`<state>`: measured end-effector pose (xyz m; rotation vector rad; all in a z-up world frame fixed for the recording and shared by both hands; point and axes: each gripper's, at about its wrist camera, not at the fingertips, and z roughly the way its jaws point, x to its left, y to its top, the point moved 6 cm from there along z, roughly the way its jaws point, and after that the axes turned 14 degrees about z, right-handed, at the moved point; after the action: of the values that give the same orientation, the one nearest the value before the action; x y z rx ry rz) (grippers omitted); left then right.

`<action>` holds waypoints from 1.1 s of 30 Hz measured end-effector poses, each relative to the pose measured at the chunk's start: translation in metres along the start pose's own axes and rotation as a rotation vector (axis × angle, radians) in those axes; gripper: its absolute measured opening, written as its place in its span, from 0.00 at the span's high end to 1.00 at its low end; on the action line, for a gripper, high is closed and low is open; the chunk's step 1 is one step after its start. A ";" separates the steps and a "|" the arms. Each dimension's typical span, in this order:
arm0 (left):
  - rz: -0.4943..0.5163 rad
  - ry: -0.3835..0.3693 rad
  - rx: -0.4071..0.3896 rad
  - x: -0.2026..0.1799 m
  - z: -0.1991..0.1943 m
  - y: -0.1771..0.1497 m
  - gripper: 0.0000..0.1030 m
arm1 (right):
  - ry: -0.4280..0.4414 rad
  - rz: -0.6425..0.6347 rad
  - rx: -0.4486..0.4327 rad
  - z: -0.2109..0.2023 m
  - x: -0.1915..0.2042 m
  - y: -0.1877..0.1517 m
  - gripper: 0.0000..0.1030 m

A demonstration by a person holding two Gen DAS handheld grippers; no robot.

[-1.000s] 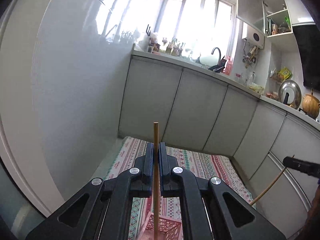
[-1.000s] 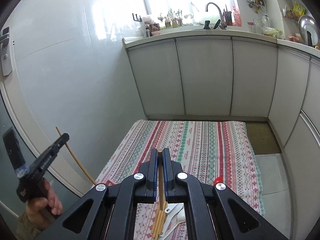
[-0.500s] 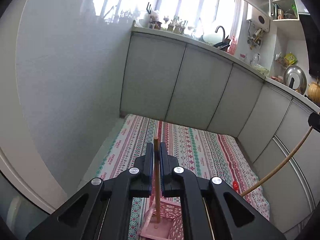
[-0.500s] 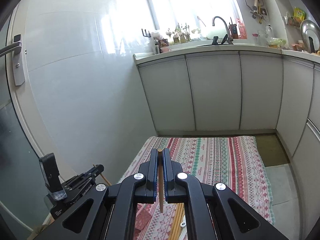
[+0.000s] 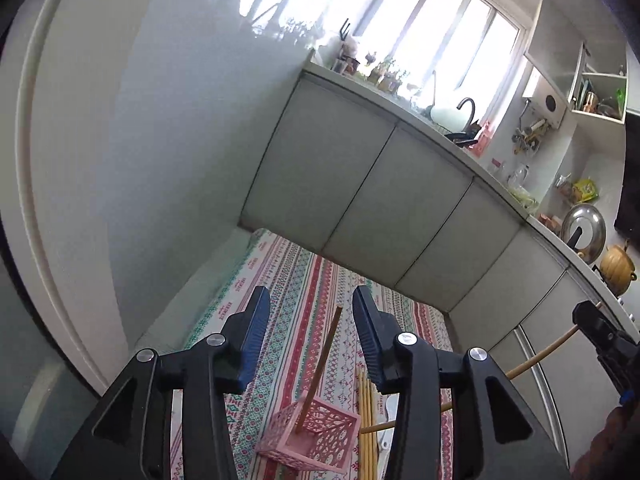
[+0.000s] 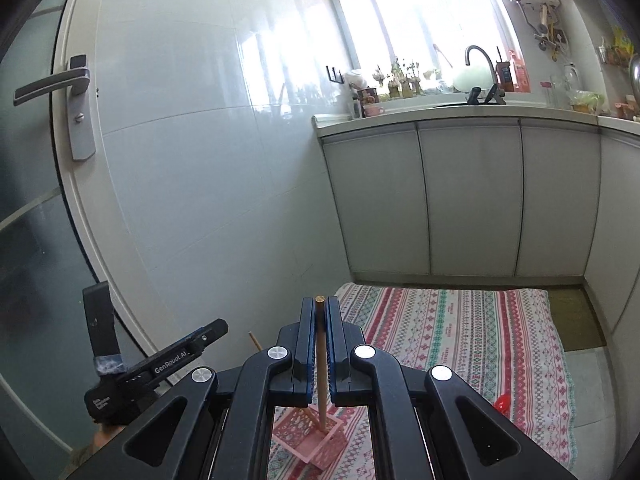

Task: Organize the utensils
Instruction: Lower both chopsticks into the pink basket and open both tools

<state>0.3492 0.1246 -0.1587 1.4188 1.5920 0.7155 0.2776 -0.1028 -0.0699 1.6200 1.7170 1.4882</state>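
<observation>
A pink perforated basket (image 5: 316, 436) stands on the patterned cloth (image 5: 288, 280). My left gripper (image 5: 310, 316) is open above it; a brown chopstick (image 5: 320, 364) leans free in the basket between the fingers. My right gripper (image 6: 320, 312) is shut on another wooden chopstick (image 6: 321, 368), held upright with its lower end inside the basket (image 6: 308, 436). In the left wrist view the right gripper (image 5: 600, 336) shows at the right edge, its chopstick (image 5: 532, 360) slanting down. Several yellow chopsticks (image 5: 366, 420) lie on the cloth right of the basket.
White cabinets (image 6: 468, 200) run behind and along the right of the cloth. A tiled wall (image 6: 200, 160) and a door with a handle (image 6: 52, 88) stand at the left. A small red object (image 6: 502, 402) lies on the cloth at right.
My left gripper has opened and released its chopstick, which now leans in the basket. My right gripper has lowered its chopstick into the basket.
</observation>
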 end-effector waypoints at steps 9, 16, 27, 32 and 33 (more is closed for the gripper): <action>0.067 0.148 0.209 0.010 0.001 -0.026 0.55 | -0.040 -0.057 0.145 0.054 0.007 -0.038 0.96; 0.016 0.144 0.262 0.025 0.008 -0.034 0.55 | -0.039 -0.087 0.210 0.084 0.019 -0.061 0.95; -0.022 0.139 0.276 0.037 0.008 -0.033 0.55 | -0.011 -0.060 0.251 0.113 0.029 -0.077 0.90; -0.019 0.135 0.277 0.038 0.008 -0.032 0.55 | -0.016 0.046 0.238 0.118 0.007 -0.069 0.84; -0.018 0.133 0.277 0.037 0.008 -0.032 0.55 | -0.012 0.082 0.230 0.117 -0.001 -0.065 0.84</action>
<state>0.3419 0.1539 -0.1987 1.5785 1.8623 0.6064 0.3393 -0.0392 -0.1696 1.8292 1.8953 1.3540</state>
